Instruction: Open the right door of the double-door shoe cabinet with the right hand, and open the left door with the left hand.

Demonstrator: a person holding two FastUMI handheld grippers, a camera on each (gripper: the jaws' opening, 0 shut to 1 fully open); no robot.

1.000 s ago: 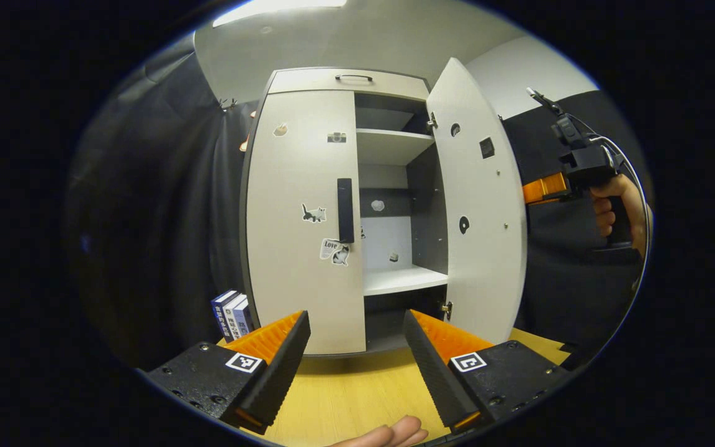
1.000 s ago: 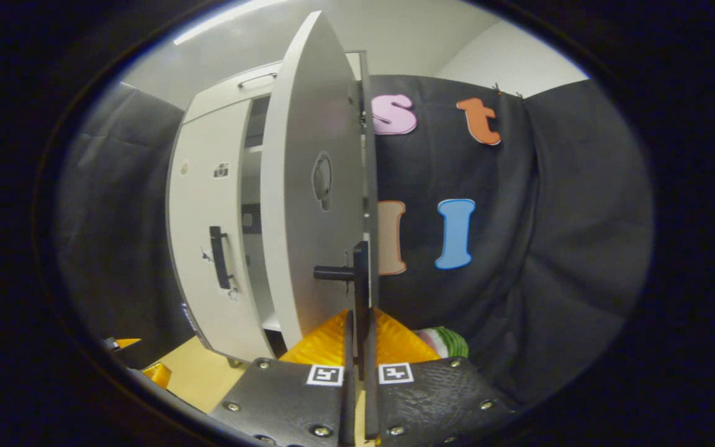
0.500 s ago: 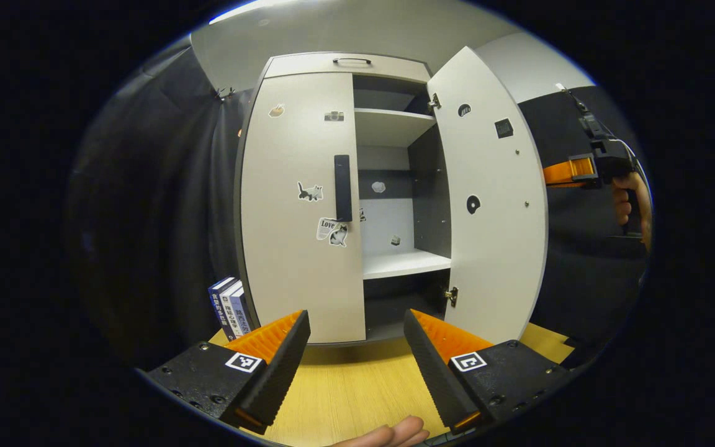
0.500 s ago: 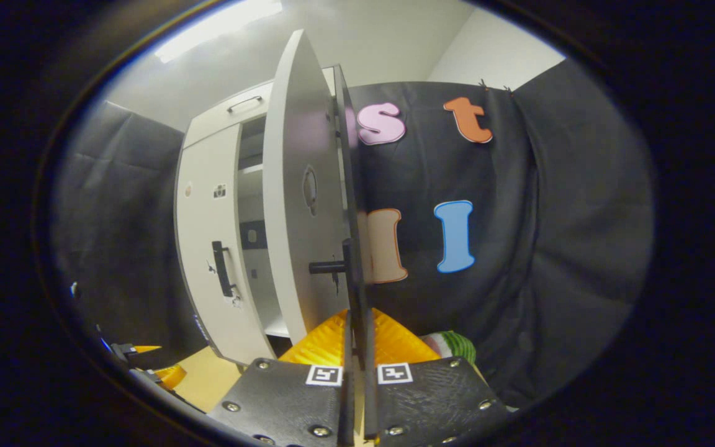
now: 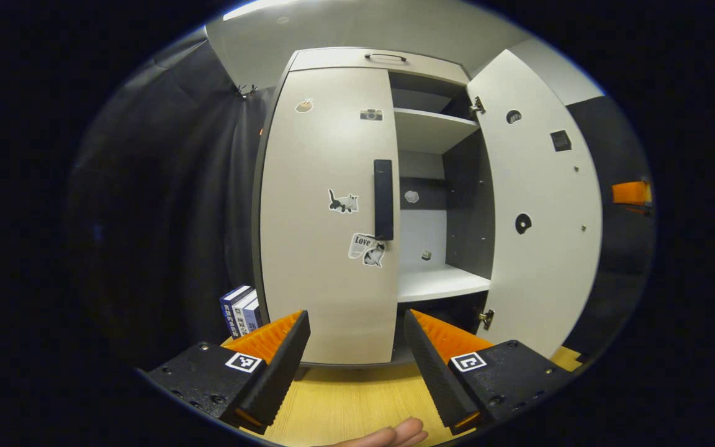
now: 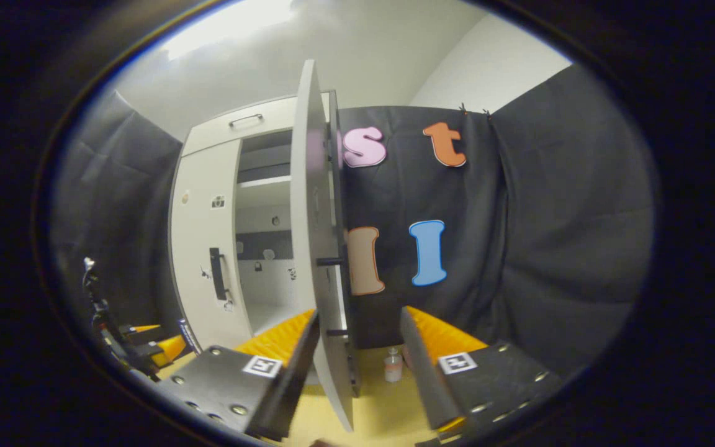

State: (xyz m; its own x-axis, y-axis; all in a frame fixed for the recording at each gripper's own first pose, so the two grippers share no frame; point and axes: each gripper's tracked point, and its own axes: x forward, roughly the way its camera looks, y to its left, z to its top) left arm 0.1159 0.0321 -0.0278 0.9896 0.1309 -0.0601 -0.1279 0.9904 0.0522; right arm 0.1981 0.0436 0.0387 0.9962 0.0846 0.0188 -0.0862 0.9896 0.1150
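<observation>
Shoe cabinet on wooden bench, black cloth behind; two doors (right door open); both hand-held grippers spread apart, empty.

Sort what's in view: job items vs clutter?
Job: left door, shut; its handle; right door, open; left gripper and right gripper, both open.
Clutter: books, small bottle, door stickers.

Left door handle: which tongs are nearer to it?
Left. The left tongs face the left door handle head-on, open, short of it. The right tongs straddle the open right door's edge, farther off.
</observation>
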